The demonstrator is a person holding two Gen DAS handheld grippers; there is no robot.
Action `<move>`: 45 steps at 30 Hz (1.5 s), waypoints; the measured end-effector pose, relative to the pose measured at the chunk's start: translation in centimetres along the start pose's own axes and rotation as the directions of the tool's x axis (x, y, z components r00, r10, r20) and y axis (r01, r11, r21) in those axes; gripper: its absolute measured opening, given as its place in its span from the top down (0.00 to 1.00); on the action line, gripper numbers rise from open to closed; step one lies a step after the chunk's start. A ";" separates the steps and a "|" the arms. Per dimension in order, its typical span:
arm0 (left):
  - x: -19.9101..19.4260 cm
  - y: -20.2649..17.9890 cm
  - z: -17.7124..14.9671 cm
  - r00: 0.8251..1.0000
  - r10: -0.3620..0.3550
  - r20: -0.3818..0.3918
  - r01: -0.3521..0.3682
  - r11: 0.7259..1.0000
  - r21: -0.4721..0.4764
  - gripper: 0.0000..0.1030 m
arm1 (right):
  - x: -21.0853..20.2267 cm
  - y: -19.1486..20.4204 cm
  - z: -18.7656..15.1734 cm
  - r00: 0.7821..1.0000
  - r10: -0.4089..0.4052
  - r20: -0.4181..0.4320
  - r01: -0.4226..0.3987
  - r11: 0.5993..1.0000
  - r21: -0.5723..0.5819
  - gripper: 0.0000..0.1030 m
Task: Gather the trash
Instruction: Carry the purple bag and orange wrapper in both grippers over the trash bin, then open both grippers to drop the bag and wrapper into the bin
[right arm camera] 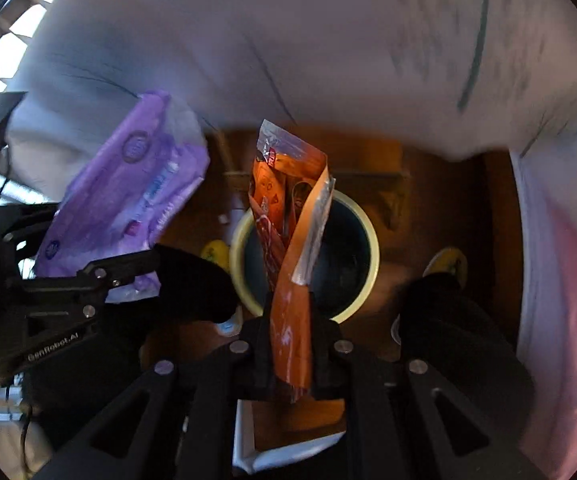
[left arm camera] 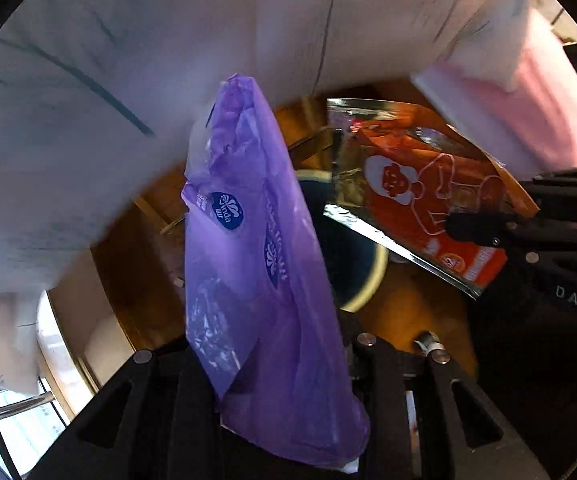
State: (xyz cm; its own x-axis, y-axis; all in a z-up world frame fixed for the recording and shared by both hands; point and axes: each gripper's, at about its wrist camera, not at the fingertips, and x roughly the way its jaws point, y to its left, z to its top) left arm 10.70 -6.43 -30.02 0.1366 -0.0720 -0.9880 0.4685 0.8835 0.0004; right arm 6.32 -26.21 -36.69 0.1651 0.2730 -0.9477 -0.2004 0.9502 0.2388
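Observation:
My left gripper (left arm camera: 284,356) is shut on a purple tissue wrapper (left arm camera: 248,248), held upright in the air. It also shows at the left of the right wrist view (right arm camera: 128,196). My right gripper (right arm camera: 290,320) is shut on an orange snack wrapper (right arm camera: 292,232), which also shows in the left wrist view (left arm camera: 420,192). Both wrappers hang above a round bin with a pale yellow rim (right arm camera: 370,240) and a dark inside, partly hidden behind the purple wrapper in the left wrist view (left arm camera: 372,280).
The bin stands on a brown wooden floor (right arm camera: 440,208). White bedding with dark lines (right arm camera: 288,40) fills the upper part of both views. A pink cloth (right arm camera: 568,300) lies at the right. Yellow slippers (right arm camera: 448,260) flank the bin.

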 end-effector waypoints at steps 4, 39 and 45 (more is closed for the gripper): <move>5.8 -0.4 1.4 0.997 0.049 -0.055 -0.048 0.999 0.006 0.75 | 5.4 -1.6 0.9 1.000 0.014 -0.028 -0.011 0.994 0.105 0.89; 13.3 1.2 0.3 0.999 -0.040 -0.015 0.036 0.983 -0.183 0.17 | 15.3 -5.9 2.1 0.995 -0.004 -0.097 0.033 0.953 0.303 0.51; 11.2 0.9 0.0 0.998 -0.040 0.048 0.048 0.984 -0.172 0.17 | 14.4 -5.5 1.9 0.996 -0.036 -0.080 0.057 0.960 0.274 0.51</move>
State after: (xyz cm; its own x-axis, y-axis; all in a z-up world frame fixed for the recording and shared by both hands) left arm 12.68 -6.40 -41.10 0.1593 -0.1296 -0.9787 0.3174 0.9454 -0.0735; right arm 11.68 -27.19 -51.27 0.0949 0.2256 -0.9696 0.0811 0.9690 0.2334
